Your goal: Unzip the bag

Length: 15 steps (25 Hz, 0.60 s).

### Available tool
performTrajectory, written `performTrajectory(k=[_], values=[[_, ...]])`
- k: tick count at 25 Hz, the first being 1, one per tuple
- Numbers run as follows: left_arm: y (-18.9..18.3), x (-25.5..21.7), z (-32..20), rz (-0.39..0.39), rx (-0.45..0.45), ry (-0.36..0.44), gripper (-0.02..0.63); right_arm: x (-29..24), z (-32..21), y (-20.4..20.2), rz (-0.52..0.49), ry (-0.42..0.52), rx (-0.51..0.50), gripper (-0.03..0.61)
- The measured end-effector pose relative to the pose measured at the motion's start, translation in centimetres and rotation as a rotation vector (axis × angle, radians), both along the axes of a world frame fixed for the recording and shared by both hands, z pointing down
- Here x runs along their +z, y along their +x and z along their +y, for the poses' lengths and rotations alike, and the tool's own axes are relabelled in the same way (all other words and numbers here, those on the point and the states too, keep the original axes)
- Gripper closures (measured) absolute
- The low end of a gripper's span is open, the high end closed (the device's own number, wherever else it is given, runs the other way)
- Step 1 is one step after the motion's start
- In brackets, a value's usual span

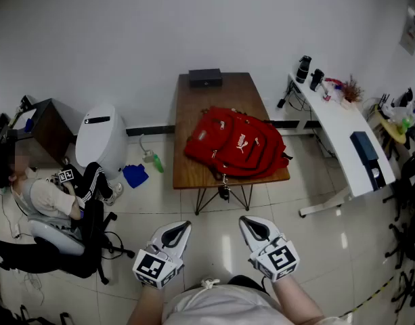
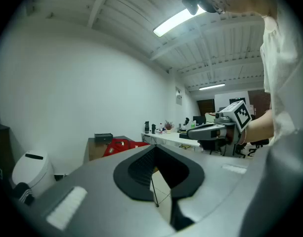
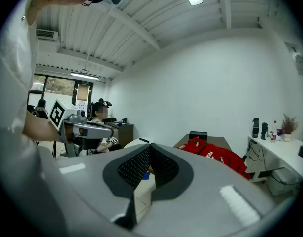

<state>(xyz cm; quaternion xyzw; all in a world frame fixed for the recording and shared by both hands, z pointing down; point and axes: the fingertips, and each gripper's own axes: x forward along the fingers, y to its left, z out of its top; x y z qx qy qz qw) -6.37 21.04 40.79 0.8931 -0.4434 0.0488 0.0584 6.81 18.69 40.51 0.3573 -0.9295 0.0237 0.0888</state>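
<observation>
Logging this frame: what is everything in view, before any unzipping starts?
backpack: one, red, on the table
table: one, brown, centre
box: one, black, table's far end
desk: one, white, right
bottles: two, dark, desk's far end
rounded container: one, white, left of table
cloth: one, blue, floor beside container
seated person: one, far left
left gripper: one, grey, shut, empty, bottom centre
right gripper: one, grey, shut, empty, beside it

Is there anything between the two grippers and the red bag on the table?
Nothing visible. Only bare floor lies between the left gripper, the right gripper and the red bag on the wooden table.
</observation>
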Motion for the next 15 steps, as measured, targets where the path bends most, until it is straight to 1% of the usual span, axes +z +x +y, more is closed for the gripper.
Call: performTrajectory(k=[3, 7, 11, 13, 15], values=[[-1.4, 0.6, -1.4, -0.023, 0.01, -0.005, 0.607, 0.0, -1.6, -1.1, -0.008, 0.006, 0.017, 0.572], [-1.2, 1.0, -3.6, -0.036, 0.046, -0.011, 0.607, 0.4, -4.3, -1.1, -0.002, 0.0, 0.04, 0.572], [-1.0, 1.7, -8.3, -0.052, 0.043, -0.017, 0.607, 1.0, -8.9, -0.7, 0.003, 0.005, 0.042, 0.572], [-0.9, 2.3, -11.0, -0.061, 0.035, -0.025, 0.607, 1.5, -11.9, 0.0, 0.0, 0.003, 0.054, 0.572], [-0.6, 2.8, -14.1, -0.073, 0.031, -0.035, 0.607, 1.9, -15.5, 1.1, -0.016, -0.02, 0.077, 0.572]])
